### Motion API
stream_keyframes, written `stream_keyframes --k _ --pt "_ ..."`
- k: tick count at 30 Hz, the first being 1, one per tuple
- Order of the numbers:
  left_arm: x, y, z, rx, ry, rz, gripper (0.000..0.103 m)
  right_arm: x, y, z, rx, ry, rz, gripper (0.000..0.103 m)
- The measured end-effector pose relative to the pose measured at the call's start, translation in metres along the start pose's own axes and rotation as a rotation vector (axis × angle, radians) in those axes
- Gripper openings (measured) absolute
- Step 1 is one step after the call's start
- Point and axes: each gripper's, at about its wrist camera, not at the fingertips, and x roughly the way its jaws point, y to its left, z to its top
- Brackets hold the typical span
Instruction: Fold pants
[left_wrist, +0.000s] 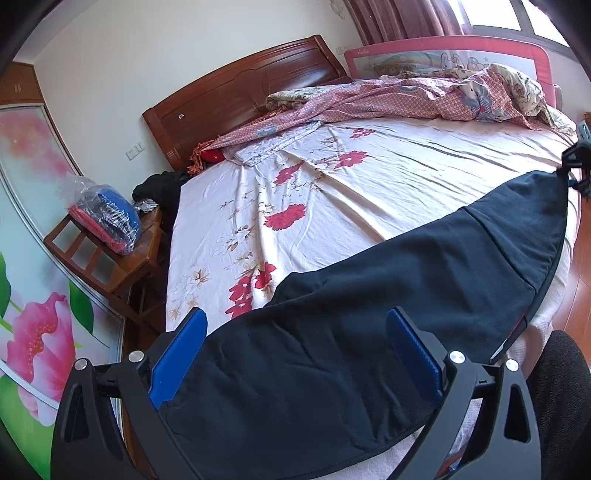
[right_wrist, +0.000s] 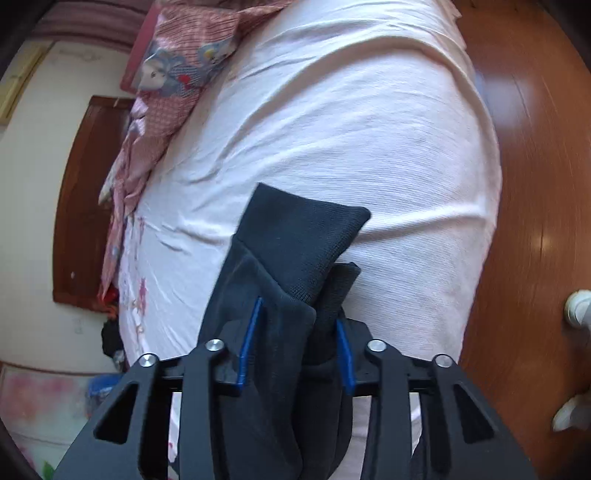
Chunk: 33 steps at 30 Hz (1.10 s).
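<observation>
Dark navy pants (left_wrist: 388, 306) lie stretched along the near edge of the bed. My left gripper (left_wrist: 295, 332) is open, its blue fingers (left_wrist: 184, 350) spread wide either side of the pants' near end, just above the fabric. My right gripper (right_wrist: 299, 332) is shut on the ribbed leg cuffs of the pants (right_wrist: 295, 240), which stick out past the fingertips. The right gripper also shows in the left wrist view (left_wrist: 576, 162) at the far right, holding the pants' far end.
The bed has a white floral sheet (left_wrist: 332, 184), a crumpled pink quilt (left_wrist: 424, 96) near the wooden headboard (left_wrist: 236, 96) and a bed rail (left_wrist: 443, 55). A wooden chair with a wrapped bundle (left_wrist: 107, 218) stands left. Wooden floor (right_wrist: 535, 184) lies right.
</observation>
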Motion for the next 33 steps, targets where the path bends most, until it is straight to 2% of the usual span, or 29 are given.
stream_keyframes --k 1,4,5,7,10,12,13,14,15,18,23,26,27,28,30,33 --pt "0.000 -0.001 0.001 0.001 0.000 -0.003 0.098 -0.006 0.012 0.001 -0.069 -0.021 -0.012 0.024" --pt "-0.004 -0.002 0.003 -0.002 -0.019 -0.006 0.098 -0.035 0.029 0.001 -0.168 -0.123 0.044 0.020" --pt "-0.008 -0.002 0.003 -0.007 -0.040 -0.014 0.098 -0.045 0.031 0.000 -0.197 -0.156 0.069 0.020" --pt "-0.013 -0.002 0.001 -0.012 -0.068 -0.029 0.100 -0.055 0.022 -0.002 -0.205 -0.178 0.065 0.020" --pt "-0.015 -0.005 -0.006 -0.012 -0.065 -0.065 0.101 -0.037 -0.027 0.002 -0.085 -0.110 0.037 0.020" --pt "-0.012 -0.009 -0.011 0.010 -0.036 -0.055 0.101 -0.011 -0.057 -0.002 -0.004 -0.034 -0.003 0.020" --pt "-0.011 -0.010 -0.013 0.015 -0.031 -0.050 0.101 -0.007 -0.072 -0.006 0.050 -0.032 0.010 0.024" --pt "-0.011 -0.010 -0.015 0.018 -0.024 -0.049 0.101 -0.009 -0.078 -0.009 0.078 -0.039 0.014 0.040" --pt "-0.011 -0.010 -0.016 0.016 -0.021 -0.050 0.101 -0.011 -0.082 -0.010 0.105 -0.042 0.013 0.049" --pt "-0.010 -0.007 -0.016 -0.002 -0.017 -0.064 0.101 -0.023 -0.078 -0.008 0.109 -0.063 0.019 0.050" --pt "-0.011 -0.007 -0.014 -0.009 -0.021 -0.046 0.101 -0.009 -0.082 -0.005 0.207 0.025 0.141 0.050" --pt "-0.014 -0.004 -0.012 -0.014 -0.030 -0.039 0.101 -0.001 -0.083 -0.010 0.223 0.029 0.147 0.050" --pt "-0.015 -0.003 -0.012 -0.013 -0.031 -0.036 0.101 -0.003 -0.082 -0.011 0.213 0.020 0.141 0.043" --pt "-0.016 -0.002 -0.012 -0.014 -0.032 -0.033 0.101 -0.005 -0.080 -0.011 0.189 0.004 0.132 0.030" --pt "-0.017 0.001 -0.012 -0.018 -0.034 -0.025 0.101 -0.011 -0.073 -0.012 0.153 -0.017 0.127 0.022" --pt "-0.020 0.007 -0.013 -0.038 -0.040 -0.015 0.101 -0.020 -0.050 -0.011 0.051 -0.043 0.068 0.020"
